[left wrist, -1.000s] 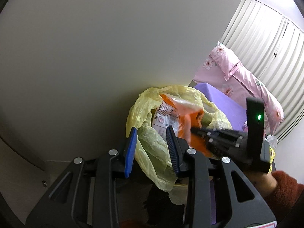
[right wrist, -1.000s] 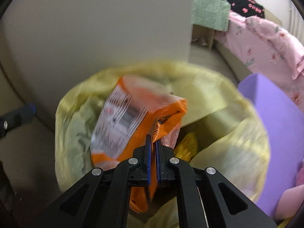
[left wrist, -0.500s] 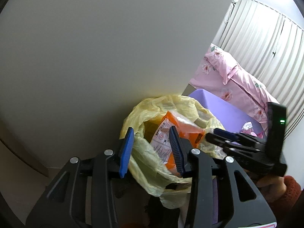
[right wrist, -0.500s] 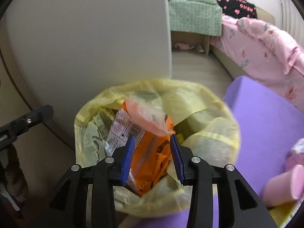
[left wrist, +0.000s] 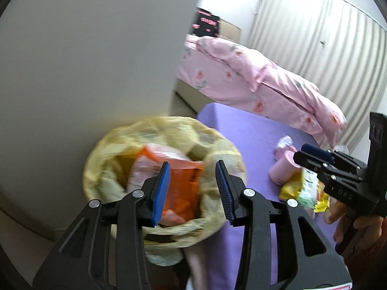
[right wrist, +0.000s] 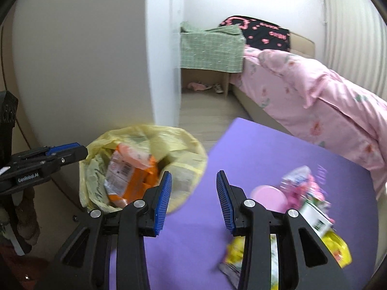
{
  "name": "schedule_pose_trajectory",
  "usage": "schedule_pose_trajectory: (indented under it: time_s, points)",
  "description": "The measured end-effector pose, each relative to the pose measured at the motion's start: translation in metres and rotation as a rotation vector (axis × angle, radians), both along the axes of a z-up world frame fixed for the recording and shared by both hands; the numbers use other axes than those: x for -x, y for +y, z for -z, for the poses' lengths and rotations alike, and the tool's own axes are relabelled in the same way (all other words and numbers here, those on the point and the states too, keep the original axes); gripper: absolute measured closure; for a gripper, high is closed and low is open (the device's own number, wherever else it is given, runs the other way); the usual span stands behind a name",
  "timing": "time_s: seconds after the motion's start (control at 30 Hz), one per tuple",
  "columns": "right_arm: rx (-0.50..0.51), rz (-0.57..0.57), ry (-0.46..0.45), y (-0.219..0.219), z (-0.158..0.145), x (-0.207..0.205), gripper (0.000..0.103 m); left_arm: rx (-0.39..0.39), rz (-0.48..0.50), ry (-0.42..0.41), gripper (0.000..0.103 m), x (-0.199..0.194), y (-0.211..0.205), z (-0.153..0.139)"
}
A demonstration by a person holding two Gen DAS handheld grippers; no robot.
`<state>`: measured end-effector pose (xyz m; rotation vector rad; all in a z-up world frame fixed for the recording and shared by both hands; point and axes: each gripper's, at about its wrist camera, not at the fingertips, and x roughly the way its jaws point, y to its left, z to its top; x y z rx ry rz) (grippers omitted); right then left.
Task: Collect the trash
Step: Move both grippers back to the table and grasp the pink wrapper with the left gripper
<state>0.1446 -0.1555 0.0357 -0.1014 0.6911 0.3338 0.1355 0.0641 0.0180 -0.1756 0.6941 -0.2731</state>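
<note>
Sitting upright in the yellow plastic bin bag (right wrist: 145, 159) is the orange crinkly snack wrapper (right wrist: 130, 181), printed label side up, dropped there as collected trash. Bag mouth gapes wide, rim folded outward, beside a pale wall panel (left wrist: 84, 60) and at the corner of the purple tabletop (right wrist: 254, 149).

Right tool (right wrist: 193, 197): its jaws have just been opening and now stand roughly half apart with nothing between them, pointing over the tabletop edge, away from the bag. Judged: release done, heading for the next piece.

Left tool (left wrist: 192, 191): jaws partly apart, hovering above the bag mouth, pads touching neither plastic nor wrapper. Probably there to steady or hold the bag open, but no grip now.

Remaining trash clusters on the tabletop's far right: pink plastic cup (right wrist: 268, 197) on its side, pink-white crumpled wrapper (right wrist: 302, 181), green-white packet (right wrist: 314, 215), yellow foil packets (right wrist: 336, 246). Piled close, touching. Task looks partway done.

Pink floral bedding (right wrist: 314, 101) beyond.
</note>
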Motion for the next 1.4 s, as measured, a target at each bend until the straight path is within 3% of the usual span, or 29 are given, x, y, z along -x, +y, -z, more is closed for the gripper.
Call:
schedule_pose_trajectory:
  time_s: [0.33,0.53,0.8,0.9,1.03,1.23,1.4]
  points:
    - [0.02,0.147,-0.076,-0.085,-0.012,0.036,0.066,-0.079,0.169,-0.016,0.066,0.007,-0.08,-0.003]
    - [0.02,0.236,-0.076,-0.132,-0.012,0.049,0.066,-0.106,0.248,-0.028,0.066,0.012,-0.118,-0.006]
    - [0.002,0.319,-0.057,-0.17,0.002,0.058,0.065,-0.045,0.361,0.021,0.066,0.003,-0.145,0.011]
    - [0.009,0.337,-0.048,-0.18,0.005,0.061,0.065,-0.006,0.422,0.065,0.065,-0.008,-0.153,0.022]
    - [0.019,0.359,-0.044,-0.189,0.007,0.065,0.065,0.014,0.453,0.063,0.064,-0.021,-0.168,0.025]
    - [0.01,0.373,-0.014,-0.196,0.016,0.065,0.065,-0.077,0.5,0.055,0.064,-0.026,-0.206,0.037]
    - [0.016,0.371,0.001,-0.194,0.02,0.062,0.065,-0.083,0.474,0.111,0.066,-0.037,-0.223,0.051]
